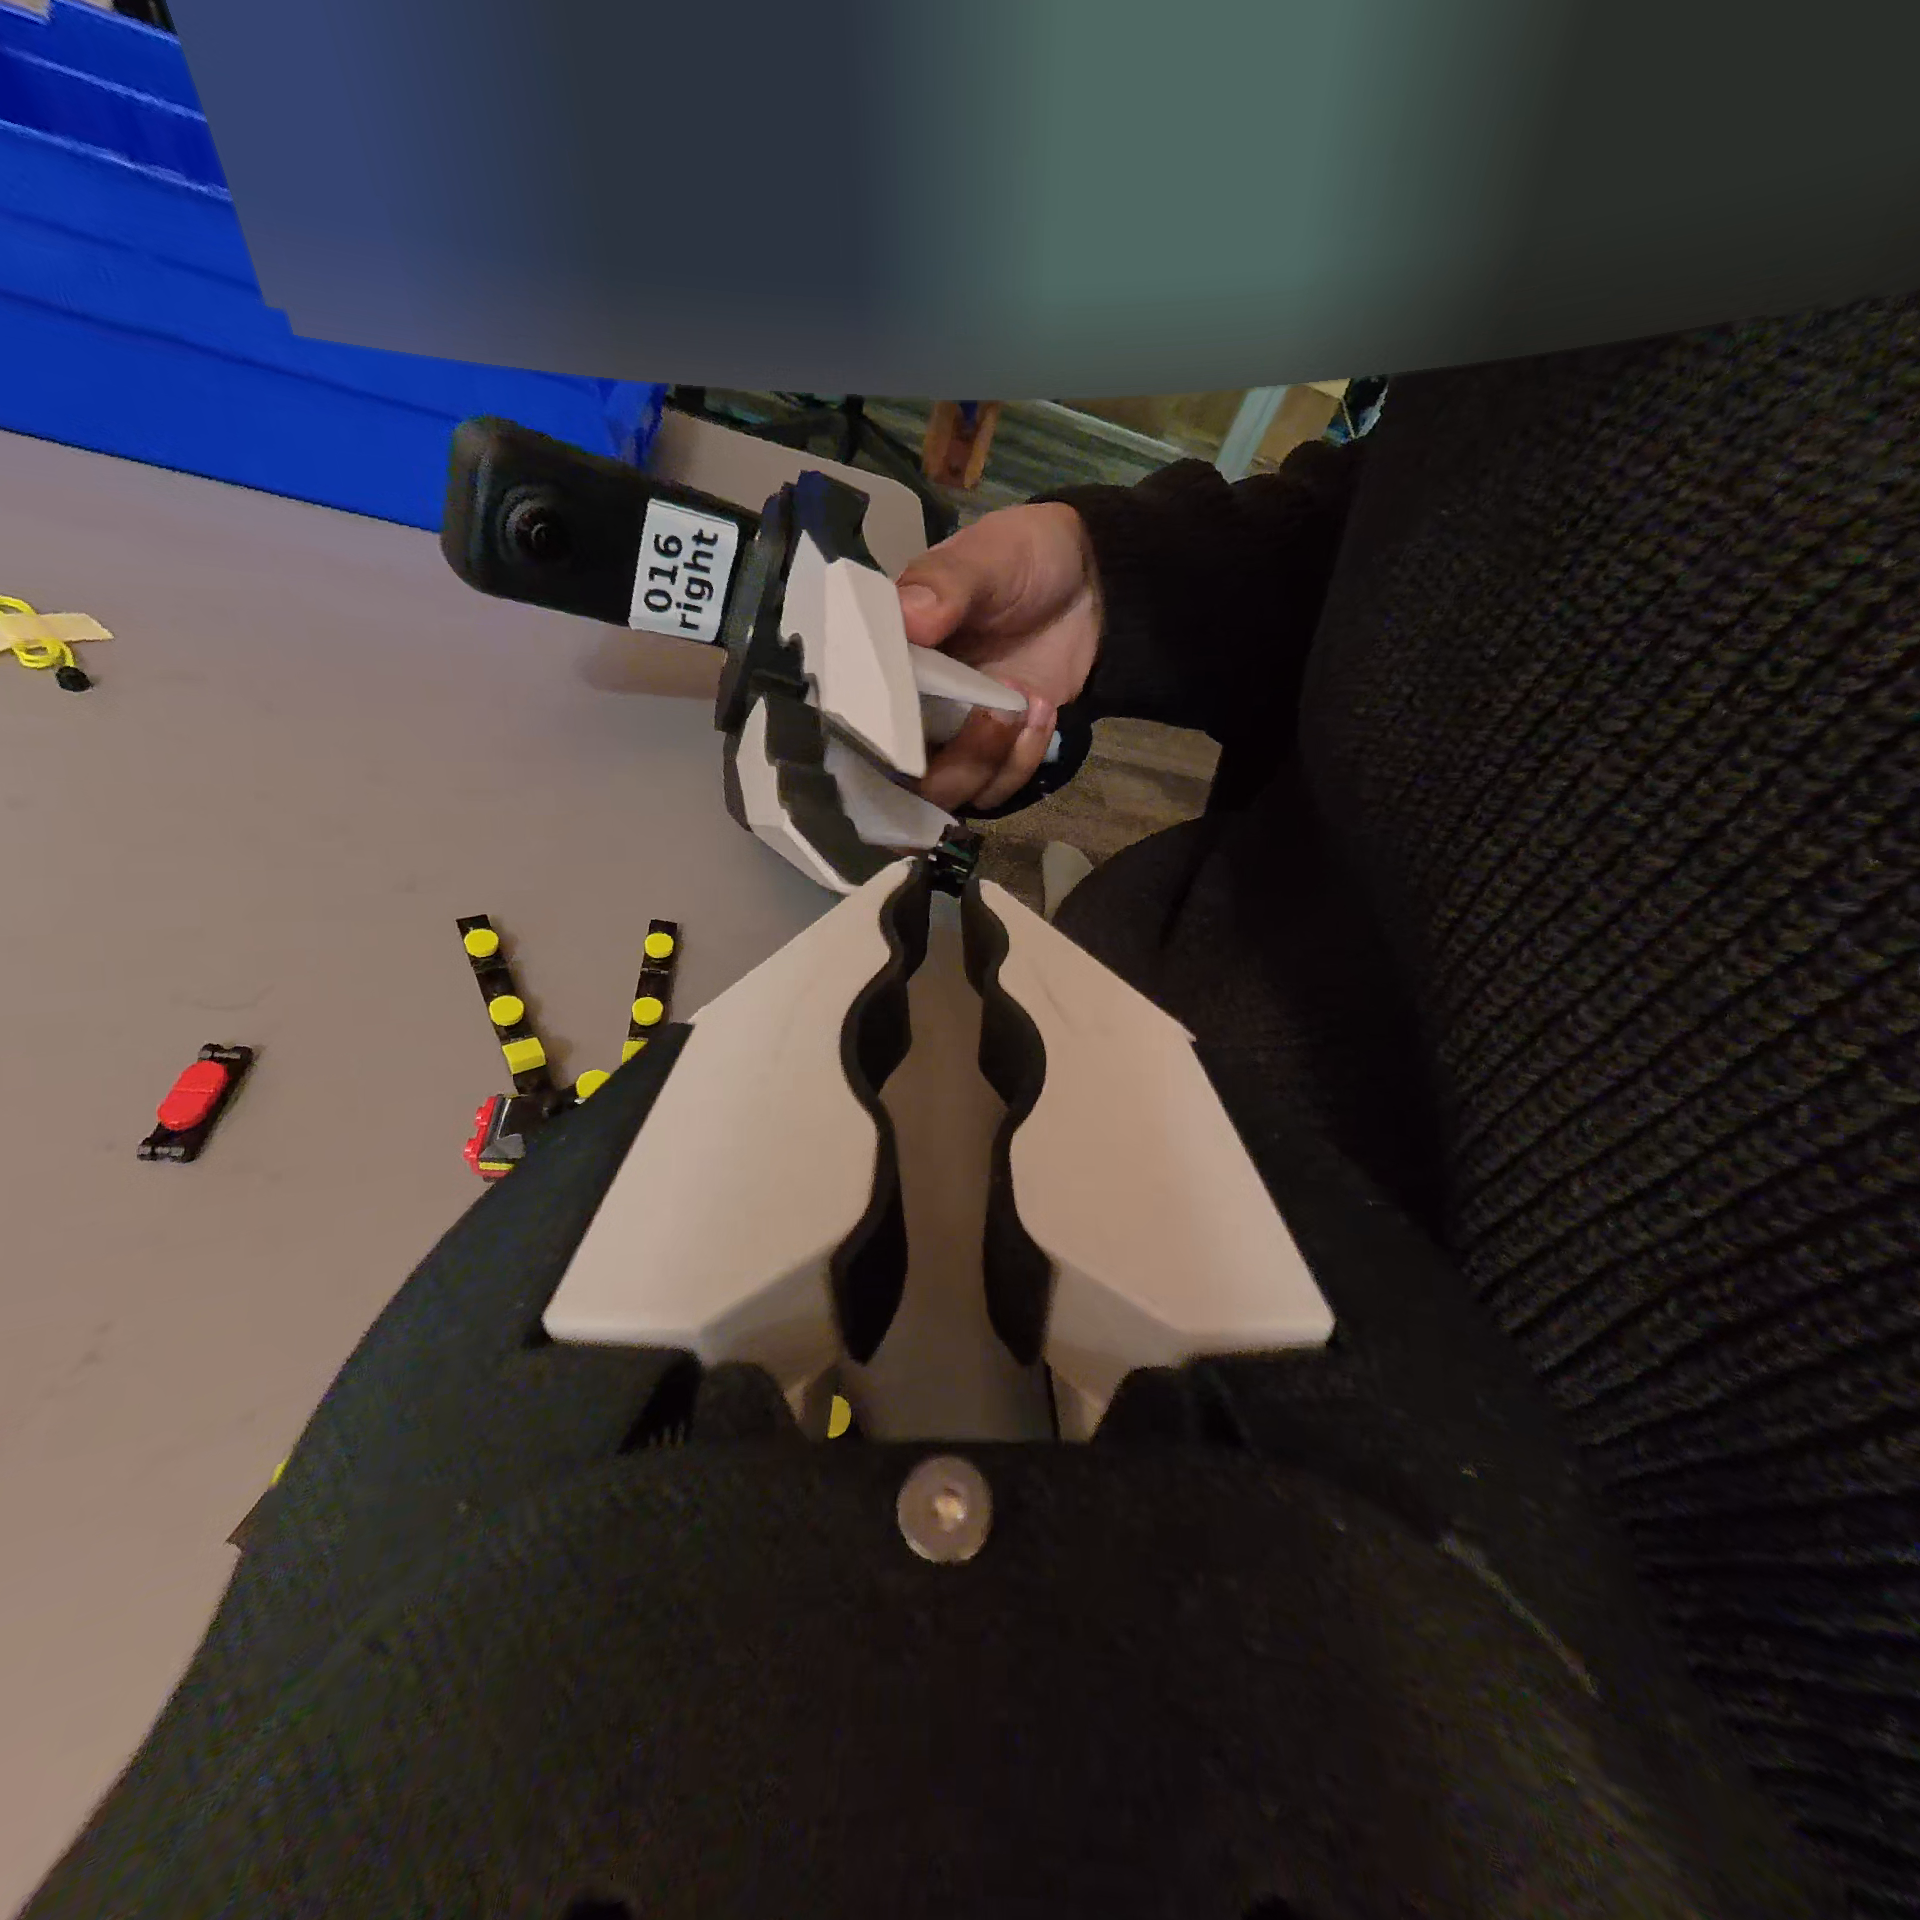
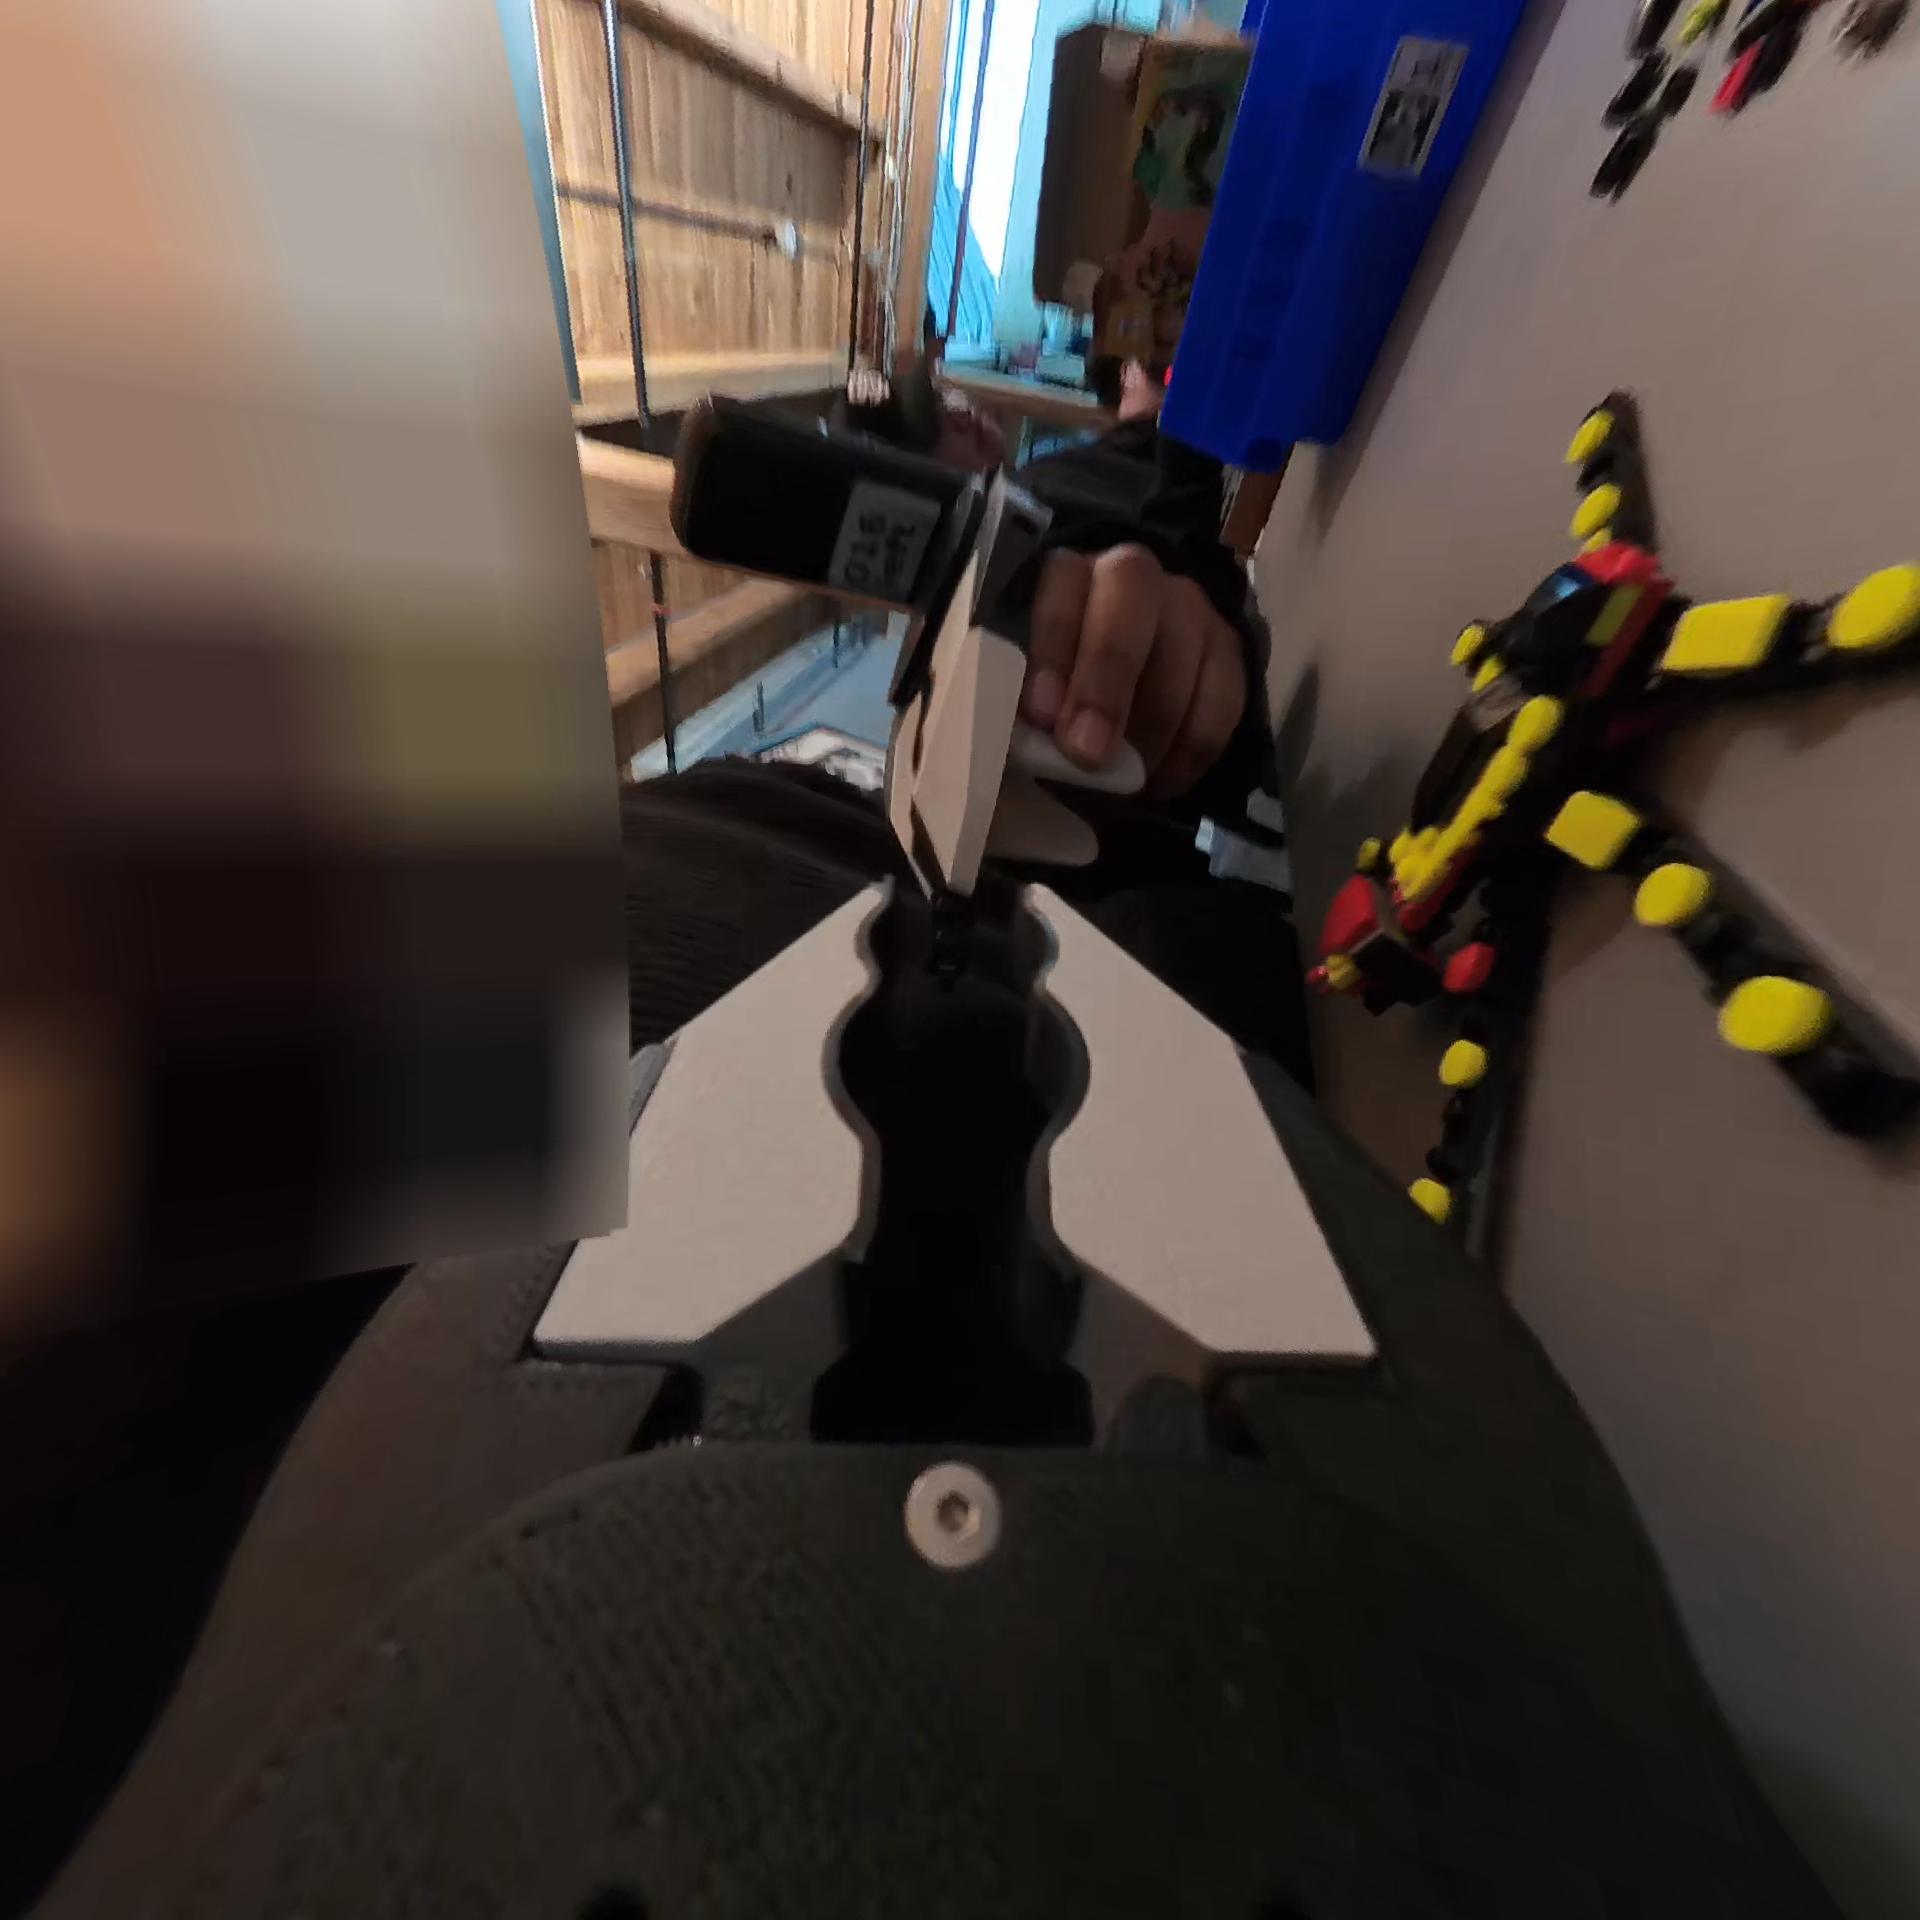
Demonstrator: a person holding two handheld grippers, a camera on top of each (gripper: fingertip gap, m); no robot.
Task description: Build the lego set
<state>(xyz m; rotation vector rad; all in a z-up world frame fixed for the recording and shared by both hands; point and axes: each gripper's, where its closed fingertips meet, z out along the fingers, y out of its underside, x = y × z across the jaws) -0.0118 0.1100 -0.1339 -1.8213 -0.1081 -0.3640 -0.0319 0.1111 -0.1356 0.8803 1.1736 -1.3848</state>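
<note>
A small black lego piece point(image 1: 955, 858) is held in the air off the table edge, pinched between both grippers' tips. My left gripper point(image 1: 941, 885) is shut on it from below. My right gripper point(image 1: 912, 847) comes in from the upper left and meets the same piece. In the right wrist view the piece point(image 2: 951, 940) sits between my right gripper's point(image 2: 961, 899) tips, with the left gripper point(image 2: 943, 881) pointing down onto it. The partly built model point(image 2: 1507, 748), black and red with long arms carrying yellow studs, lies on the table point(image 1: 312, 779); it also shows in the left wrist view point(image 1: 509, 1013).
A separate red-and-black piece point(image 1: 195, 1101) lies left of the model. Blue bins point(image 1: 156, 312) stand at the table's far side. Several loose pieces point(image 2: 1662, 94) lie farther off. A yellow cord point(image 1: 36, 644) lies at the left edge. The person's black sleeve point(image 1: 1610, 935) fills the right. Only a small space, under 4 cm, lies between the two pairs of fingers.
</note>
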